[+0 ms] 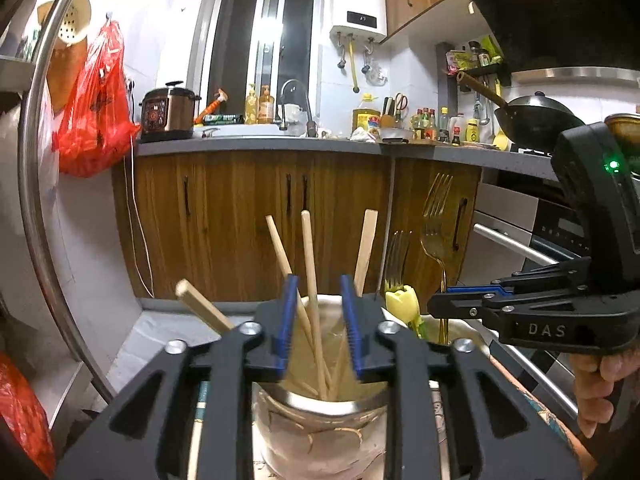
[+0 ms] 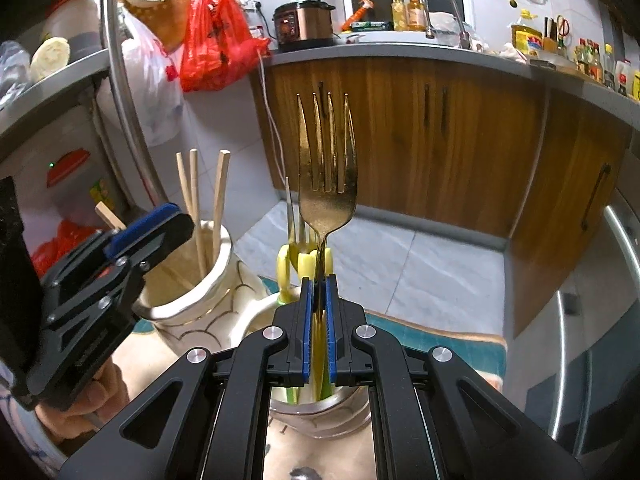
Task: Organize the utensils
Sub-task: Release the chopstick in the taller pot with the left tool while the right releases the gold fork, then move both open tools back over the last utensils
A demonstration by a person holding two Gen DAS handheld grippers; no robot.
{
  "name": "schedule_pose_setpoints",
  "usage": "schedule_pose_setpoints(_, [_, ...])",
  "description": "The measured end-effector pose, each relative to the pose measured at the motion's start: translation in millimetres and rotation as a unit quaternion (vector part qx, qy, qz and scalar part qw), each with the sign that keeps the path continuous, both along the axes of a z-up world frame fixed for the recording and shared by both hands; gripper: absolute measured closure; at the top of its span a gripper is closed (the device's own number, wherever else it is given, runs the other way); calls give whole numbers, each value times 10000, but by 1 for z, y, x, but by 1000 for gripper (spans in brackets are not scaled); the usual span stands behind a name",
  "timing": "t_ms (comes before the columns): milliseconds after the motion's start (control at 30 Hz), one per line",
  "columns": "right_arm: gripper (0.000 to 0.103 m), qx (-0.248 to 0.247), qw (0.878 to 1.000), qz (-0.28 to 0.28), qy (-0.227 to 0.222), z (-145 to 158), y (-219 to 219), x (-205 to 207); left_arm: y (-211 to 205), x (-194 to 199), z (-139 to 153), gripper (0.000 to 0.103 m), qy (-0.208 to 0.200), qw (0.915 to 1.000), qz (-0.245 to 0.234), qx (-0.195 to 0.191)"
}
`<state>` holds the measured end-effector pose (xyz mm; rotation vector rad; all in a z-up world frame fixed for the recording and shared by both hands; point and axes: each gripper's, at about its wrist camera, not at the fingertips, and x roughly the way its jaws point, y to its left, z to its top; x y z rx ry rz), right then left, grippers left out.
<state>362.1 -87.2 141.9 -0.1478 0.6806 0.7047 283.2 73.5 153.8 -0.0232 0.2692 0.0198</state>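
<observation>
With my right tool (image 2: 319, 312) pinching the fork (image 2: 328, 184) and my left tool (image 1: 319, 320) spread, I should lower the fork straight into the cup (image 2: 320, 412) before I release

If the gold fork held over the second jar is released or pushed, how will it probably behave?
The gold fork looks like rigid polished metal, so it will probably not bend but may slip between the pads. The right hand-held gripper pinches its thin handle low, leaving the head high, so it may swing sideways. Released, it would likely drop into the jar.
</observation>
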Motion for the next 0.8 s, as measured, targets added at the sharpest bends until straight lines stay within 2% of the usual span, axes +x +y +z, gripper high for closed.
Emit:
schedule_pose_setpoints(67, [86,-28,10000,20,34,0,0,-2,0,-6,3,73,-22,10000,-18,27])
schedule_pose_setpoints(167, [85,-70,10000,32,23,0,-1,-6,-2,-18,6,66,-23,9999,-80,71])
schedule_pose_setpoints(333, [85,-77,10000,42,8,2,-6,-17,-7,-41,5,65,1,9995,-254,167])
schedule_pose_setpoints(533, [85,-306,9995,106,18,-2,-17,-40,-17,-63,0,65,137,9987,-418,238])
schedule_pose_setpoints(633, [84,-532,9984,120,124,-14,-25,-54,-25,-76,-7,64,238,9979,-536,287])
schedule_pose_setpoints(800, [81,-712,9968,77,348,-38,-40,-69,-38,-89,-29,64,635,9950,-718,286])
